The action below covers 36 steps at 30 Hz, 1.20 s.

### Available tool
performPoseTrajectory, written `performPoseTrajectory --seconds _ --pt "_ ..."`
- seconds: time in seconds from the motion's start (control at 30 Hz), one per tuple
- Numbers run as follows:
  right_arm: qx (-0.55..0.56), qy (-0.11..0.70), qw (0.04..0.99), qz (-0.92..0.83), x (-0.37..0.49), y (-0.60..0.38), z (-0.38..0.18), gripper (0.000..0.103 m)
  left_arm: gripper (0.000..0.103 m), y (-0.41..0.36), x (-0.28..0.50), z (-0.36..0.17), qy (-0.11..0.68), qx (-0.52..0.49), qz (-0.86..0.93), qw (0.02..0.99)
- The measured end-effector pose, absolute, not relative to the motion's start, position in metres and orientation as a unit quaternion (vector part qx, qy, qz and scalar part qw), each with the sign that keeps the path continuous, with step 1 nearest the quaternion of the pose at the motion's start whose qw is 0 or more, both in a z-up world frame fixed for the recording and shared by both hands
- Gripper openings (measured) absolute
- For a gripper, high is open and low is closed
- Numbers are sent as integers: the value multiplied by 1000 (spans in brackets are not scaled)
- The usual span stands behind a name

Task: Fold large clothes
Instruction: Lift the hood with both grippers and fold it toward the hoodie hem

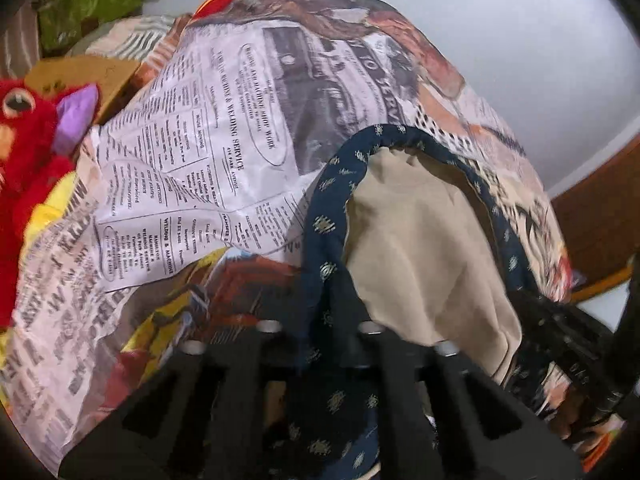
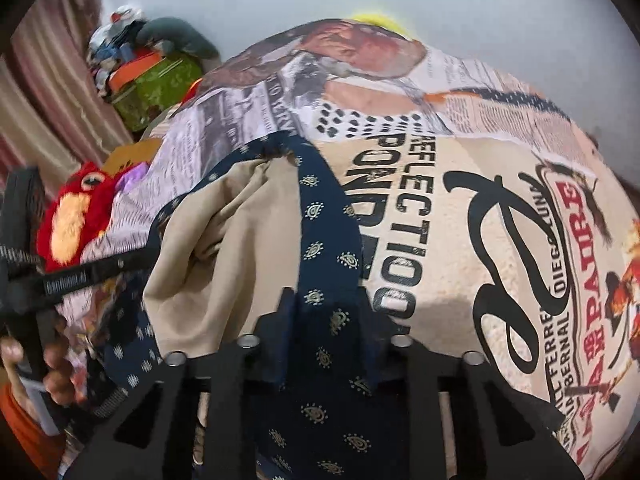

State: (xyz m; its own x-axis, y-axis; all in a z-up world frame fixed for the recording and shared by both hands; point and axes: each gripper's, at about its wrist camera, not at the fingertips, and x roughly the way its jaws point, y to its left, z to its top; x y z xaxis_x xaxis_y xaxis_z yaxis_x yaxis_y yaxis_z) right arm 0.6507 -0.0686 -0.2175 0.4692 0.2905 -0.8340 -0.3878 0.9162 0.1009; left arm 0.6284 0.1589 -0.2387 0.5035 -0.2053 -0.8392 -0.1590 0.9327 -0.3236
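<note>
A navy garment (image 1: 324, 200) with small gold motifs and a beige inside (image 1: 420, 240) lies bunched on a bed sheet printed like newspaper (image 1: 200, 140). My left gripper (image 1: 320, 336) is shut on the garment's navy edge, which runs down between its fingers. In the right wrist view the same navy cloth (image 2: 320, 216) and beige inside (image 2: 224, 240) lie on the printed sheet (image 2: 460, 220). My right gripper (image 2: 324, 312) is shut on a navy band of it. The two grippers hold the garment close together, side by side.
A red plush toy (image 1: 28, 152) (image 2: 76, 220) sits at the left beside a cardboard box (image 1: 80, 76). A green box (image 2: 160, 84) piled with things stands further back by a curtain (image 2: 52, 80). A hand (image 2: 52, 368) grips the left tool. A wooden edge (image 1: 600, 208) is at the right.
</note>
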Motion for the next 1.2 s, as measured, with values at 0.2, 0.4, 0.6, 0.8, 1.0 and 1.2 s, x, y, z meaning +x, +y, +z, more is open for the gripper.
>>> performPoseTrajectory --seconds 0.2,0.4,0.6,0.8,1.0,1.2 --pt "-66 453 860 224 605 -78 -190 9 3 133 578 -195 472 -113 -53 873" --pt "-79 438 857 259 526 -98 -163 9 2 111 494 -177 476 -57 -91 873" --pt "-108 453 842 273 440 -114 -178 9 3 91 415 -213 520 12 -108 847" --pt "-145 504 810 263 396 -126 -203 9 11 103 374 -226 546 1 -96 832" --pt "-109 502 814 271 400 -139 -171 12 48 123 383 -190 505 5 -57 861" --pt "-97 436 856 260 430 -123 -135 74 65 118 435 -177 481 3 -51 875"
